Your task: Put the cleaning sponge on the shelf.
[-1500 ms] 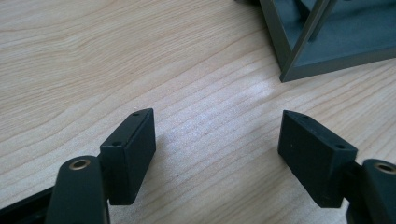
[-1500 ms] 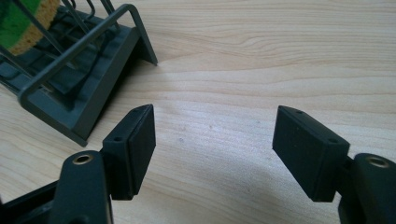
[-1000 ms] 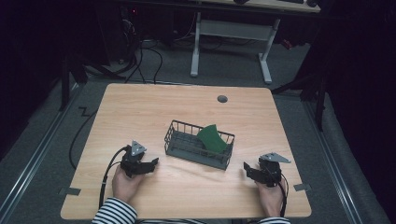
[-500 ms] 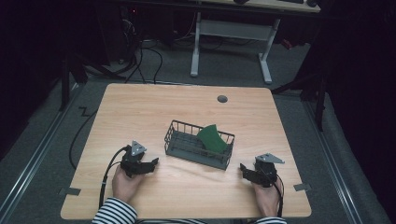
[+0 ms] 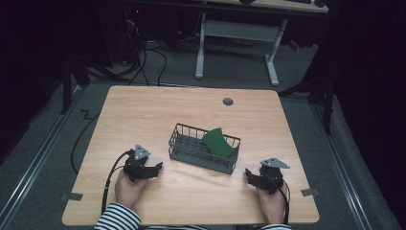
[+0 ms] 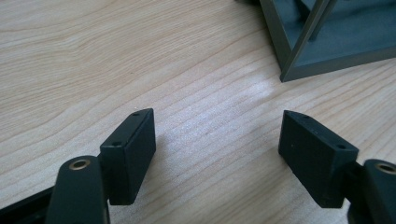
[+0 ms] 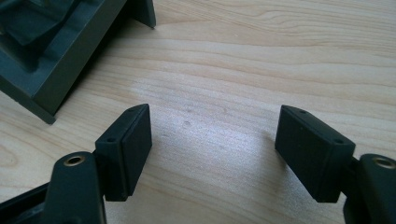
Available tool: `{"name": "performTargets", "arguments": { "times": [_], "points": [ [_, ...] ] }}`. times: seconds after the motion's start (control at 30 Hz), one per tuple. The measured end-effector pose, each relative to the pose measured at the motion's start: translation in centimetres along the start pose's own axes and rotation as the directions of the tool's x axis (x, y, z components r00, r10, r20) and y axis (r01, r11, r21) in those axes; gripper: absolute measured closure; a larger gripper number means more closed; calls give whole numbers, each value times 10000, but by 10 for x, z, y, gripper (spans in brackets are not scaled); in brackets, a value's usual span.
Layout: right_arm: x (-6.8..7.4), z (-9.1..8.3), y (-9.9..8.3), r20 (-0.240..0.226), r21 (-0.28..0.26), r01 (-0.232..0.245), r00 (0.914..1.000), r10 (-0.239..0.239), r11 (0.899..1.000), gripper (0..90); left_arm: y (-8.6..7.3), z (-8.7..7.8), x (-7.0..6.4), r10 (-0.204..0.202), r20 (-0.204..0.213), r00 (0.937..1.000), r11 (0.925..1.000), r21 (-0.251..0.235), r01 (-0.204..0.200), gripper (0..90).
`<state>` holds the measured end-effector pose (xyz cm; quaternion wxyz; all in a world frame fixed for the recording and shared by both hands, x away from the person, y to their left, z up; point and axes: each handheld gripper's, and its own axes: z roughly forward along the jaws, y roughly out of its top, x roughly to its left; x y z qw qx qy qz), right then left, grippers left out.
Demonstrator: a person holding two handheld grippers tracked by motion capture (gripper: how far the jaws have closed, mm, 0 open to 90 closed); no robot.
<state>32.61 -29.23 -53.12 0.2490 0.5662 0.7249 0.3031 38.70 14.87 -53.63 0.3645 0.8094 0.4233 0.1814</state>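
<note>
Hand-held gripper (image 6: 217, 154) jaws apart; basket (image 6: 327, 42) cut off above.

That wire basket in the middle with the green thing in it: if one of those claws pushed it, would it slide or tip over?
The wire basket would probably slide: it looks low, long and flat-bottomed on the smooth wooden table. Its thin open wires suggest it is light. The green piece leaning inside may shift or flop.
</note>
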Motion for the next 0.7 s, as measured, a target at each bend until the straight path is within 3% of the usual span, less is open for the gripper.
{"name": "performTargets", "arguments": {
  "times": [0.7],
  "points": [
    [2,-1,-1,62,1,-62,10000,62,10000,271,0,0,0,0,-1,10000,10000,-6,0,278]
  ]
}}
